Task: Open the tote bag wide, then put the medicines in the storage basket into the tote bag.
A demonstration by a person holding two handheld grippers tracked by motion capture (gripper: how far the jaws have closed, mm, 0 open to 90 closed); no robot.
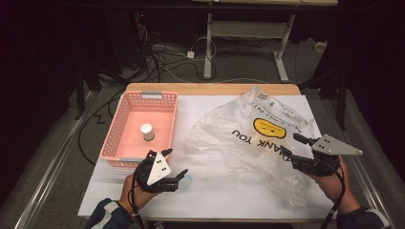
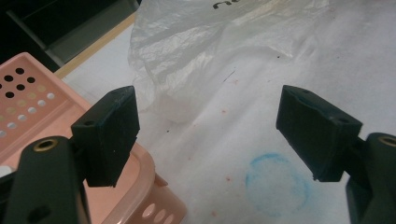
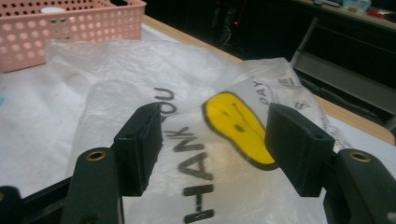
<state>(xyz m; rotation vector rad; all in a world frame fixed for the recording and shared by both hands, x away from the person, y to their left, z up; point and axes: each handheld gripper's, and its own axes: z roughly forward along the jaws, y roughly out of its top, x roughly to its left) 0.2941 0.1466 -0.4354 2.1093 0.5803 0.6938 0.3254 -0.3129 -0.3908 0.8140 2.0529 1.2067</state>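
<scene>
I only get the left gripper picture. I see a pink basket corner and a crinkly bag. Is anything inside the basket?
Observer: Yes, a small white jar stands in the pink basket.
Operator: What's on the bag?
Observer: The plastic bag has a yellow smiley face and THANK YOU.
Operator: Where's the other gripper?
Observer: The right gripper is at the bag's right edge, jaws open, nothing between them.
</scene>
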